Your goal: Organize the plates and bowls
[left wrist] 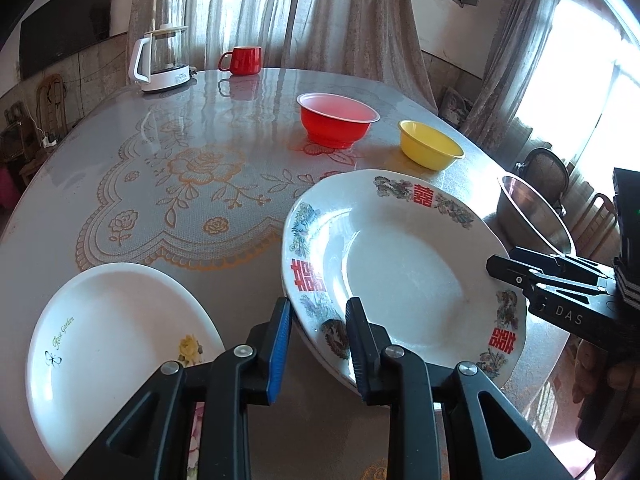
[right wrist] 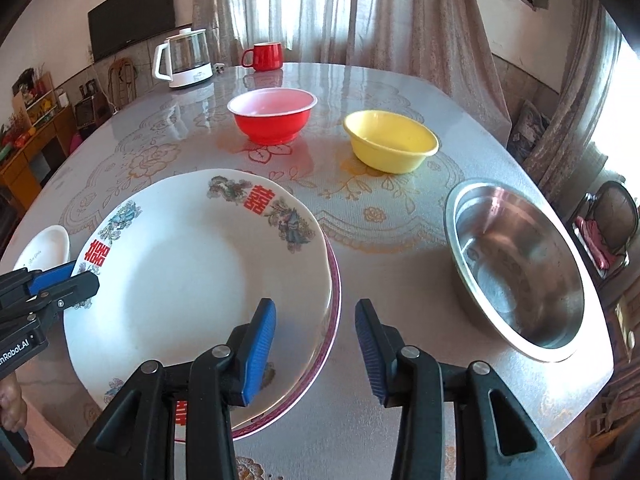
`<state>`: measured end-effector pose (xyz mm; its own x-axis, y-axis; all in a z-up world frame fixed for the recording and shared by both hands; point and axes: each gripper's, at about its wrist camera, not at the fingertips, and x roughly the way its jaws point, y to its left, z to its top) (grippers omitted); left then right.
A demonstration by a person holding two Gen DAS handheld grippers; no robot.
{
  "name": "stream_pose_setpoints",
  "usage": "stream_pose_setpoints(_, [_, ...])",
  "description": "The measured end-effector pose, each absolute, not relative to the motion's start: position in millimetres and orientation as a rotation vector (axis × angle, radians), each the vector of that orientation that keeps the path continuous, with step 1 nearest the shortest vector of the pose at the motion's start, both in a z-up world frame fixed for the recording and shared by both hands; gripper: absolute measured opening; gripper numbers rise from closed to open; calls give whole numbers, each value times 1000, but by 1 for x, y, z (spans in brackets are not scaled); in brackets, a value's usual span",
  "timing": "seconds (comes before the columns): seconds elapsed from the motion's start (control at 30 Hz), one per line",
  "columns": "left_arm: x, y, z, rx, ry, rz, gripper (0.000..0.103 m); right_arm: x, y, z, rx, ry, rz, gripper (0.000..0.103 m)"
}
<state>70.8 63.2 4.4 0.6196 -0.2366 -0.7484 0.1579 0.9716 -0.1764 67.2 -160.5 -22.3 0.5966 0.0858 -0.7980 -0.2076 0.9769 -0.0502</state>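
A large white plate with red characters and dragons lies on a second plate with a purple rim. My left gripper is open, its jaws astride the large plate's near-left rim. My right gripper is open, its jaws astride the plates' right rim; it shows in the left wrist view. A small white plate with a yellow flower lies at the left. A red bowl, a yellow bowl and a steel bowl stand beyond and to the right.
A glass kettle and a red mug stand at the far edge of the round table. Chairs stand to the right of the table.
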Motion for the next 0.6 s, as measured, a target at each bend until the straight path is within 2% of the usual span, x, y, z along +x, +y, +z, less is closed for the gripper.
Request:
stream_pose_setpoints(0.2, [71,56,4,-64,864,-219,36,68,-164,-30,-93,924,200,45])
stream_pose_setpoints(0.3, [69,54,5,-60,854,-213,37,67,-160,-35,-90,932,203,46])
stream_pose_setpoints(0.5, [64,49,6,-50,818,-197,44,56,-141,-38,-242,861,169,48])
stream_pose_setpoints(0.6, [64,49,6,-52,819,-196,44,54,-138,-40,-271,843,161,50])
